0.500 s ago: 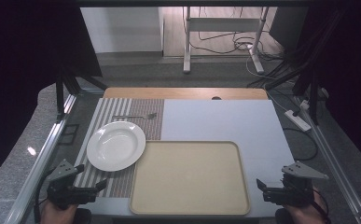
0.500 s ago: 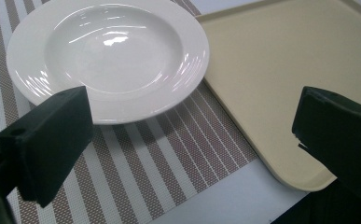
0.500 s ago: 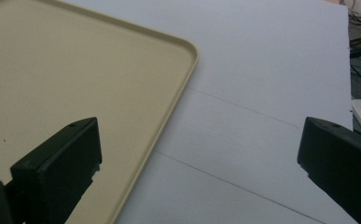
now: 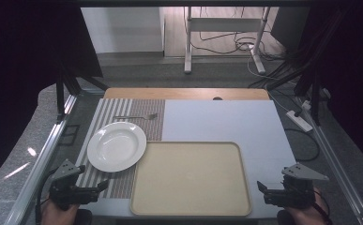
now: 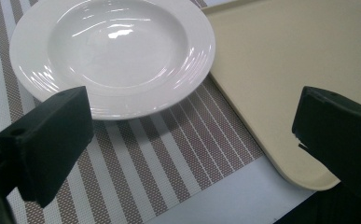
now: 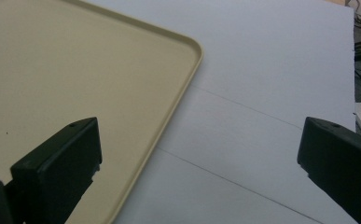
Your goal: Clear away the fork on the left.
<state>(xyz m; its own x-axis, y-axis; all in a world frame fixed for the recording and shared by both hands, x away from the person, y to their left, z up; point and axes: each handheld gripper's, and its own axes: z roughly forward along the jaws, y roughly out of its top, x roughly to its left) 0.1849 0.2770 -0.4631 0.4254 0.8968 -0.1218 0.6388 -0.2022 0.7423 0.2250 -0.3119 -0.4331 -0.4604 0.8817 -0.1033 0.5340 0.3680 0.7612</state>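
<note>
A white deep plate [image 4: 117, 146] [image 5: 113, 51] rests on a striped placemat [image 4: 123, 112] [image 5: 169, 158] at the left. Beside it on the right lies an empty beige tray [image 4: 191, 178] [image 5: 281, 70] [image 6: 66, 79]. A metal fork [image 4: 137, 116] lies on the mat behind the plate. My left gripper [image 4: 92, 187] [image 5: 192, 140] hovers open near the table's front left corner, aimed at the plate's near rim and the tray's corner. My right gripper [image 4: 263, 190] [image 6: 199, 163] is open at the front right, over the tray's right edge and the white board [image 4: 226, 119] [image 6: 271, 93].
A wooden table edge [image 4: 184, 93] shows behind the white board. Metal frame rails [image 4: 43, 159] run along both sides. A power strip [image 4: 300, 120] with cables lies on the floor at the right, and a desk's legs [image 4: 187, 47] stand farther back.
</note>
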